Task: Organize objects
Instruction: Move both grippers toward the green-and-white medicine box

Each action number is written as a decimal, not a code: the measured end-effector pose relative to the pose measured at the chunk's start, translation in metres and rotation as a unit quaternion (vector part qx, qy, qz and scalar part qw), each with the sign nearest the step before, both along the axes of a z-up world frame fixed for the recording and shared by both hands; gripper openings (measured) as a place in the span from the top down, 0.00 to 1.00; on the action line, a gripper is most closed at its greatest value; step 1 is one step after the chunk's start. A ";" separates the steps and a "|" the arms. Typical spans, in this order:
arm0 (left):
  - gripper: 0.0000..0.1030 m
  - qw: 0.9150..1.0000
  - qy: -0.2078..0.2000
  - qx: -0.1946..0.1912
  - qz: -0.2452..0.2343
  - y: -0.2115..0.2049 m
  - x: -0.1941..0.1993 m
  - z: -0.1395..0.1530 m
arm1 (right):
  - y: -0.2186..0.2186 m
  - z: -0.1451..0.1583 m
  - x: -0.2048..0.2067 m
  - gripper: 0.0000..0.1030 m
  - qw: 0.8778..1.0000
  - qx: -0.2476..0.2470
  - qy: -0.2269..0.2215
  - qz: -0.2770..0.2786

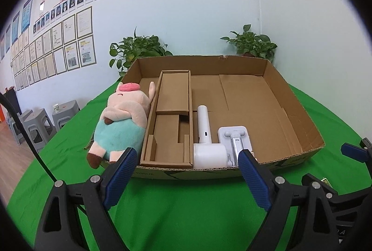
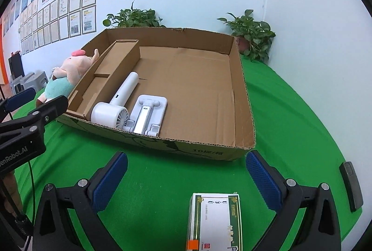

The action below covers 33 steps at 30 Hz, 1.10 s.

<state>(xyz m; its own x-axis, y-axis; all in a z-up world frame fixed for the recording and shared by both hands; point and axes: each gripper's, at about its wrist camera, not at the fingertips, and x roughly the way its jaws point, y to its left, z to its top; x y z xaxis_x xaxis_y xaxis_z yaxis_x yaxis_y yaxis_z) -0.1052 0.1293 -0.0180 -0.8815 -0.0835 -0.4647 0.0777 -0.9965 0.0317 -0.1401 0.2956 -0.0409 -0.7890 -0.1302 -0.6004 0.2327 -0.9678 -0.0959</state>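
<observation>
A shallow brown corrugated cardboard tray (image 1: 290,111) sits on a round table covered in bright green cloth (image 1: 186,204), and both grippers hang over the cloth on its near side. In the left wrist view the left gripper (image 1: 187,161) has its blue ribbed pads spread wide with nothing between them — only green cloth and the tray's near wall show in the gap. Seen from there, a white handheld fan with a round head and straight handle (image 1: 205,141) lies inside the tray at about 12 o'clock, its head against the near wall, and a white folding phone stand with a flat plate (image 1: 233,134) lies touching it on the 3 o'clock side. At 11 o'clock a narrow brown cardboard insert with a raised lid section (image 1: 172,116) runs along the tray's left part, and a pink plush pig in a mint-green outfit (image 1: 121,120) lies in the strip between that insert and the tray's left side. In the right wrist view the right gripper (image 2: 187,177) is likewise wide open and empty; a white and green medicine box with an orange corner (image 2: 215,220) lies on the cloth at 6 o'clock, set back between the finger arms and untouched by the pads. A dark grey flat remote-like bar (image 2: 351,186) rests on the cloth at 3 o'clock. Two leafy green potted plants (image 2: 251,34) stand beyond the tray at about 11 and 1 o'clock.
</observation>
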 end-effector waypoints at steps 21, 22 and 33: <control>0.15 0.999 -0.033 0.005 -0.023 0.004 0.004 -0.015 | -0.004 -0.020 0.018 0.01 0.998 -0.014 -0.050 0.018; 0.15 0.999 -0.035 0.005 -0.022 0.004 0.004 -0.016 | -0.004 -0.020 0.018 0.01 0.998 -0.014 -0.052 0.019; 0.14 0.991 -0.094 0.023 -0.088 0.015 0.004 -0.039 | 0.015 -0.031 0.043 0.01 0.996 -0.033 -0.075 0.030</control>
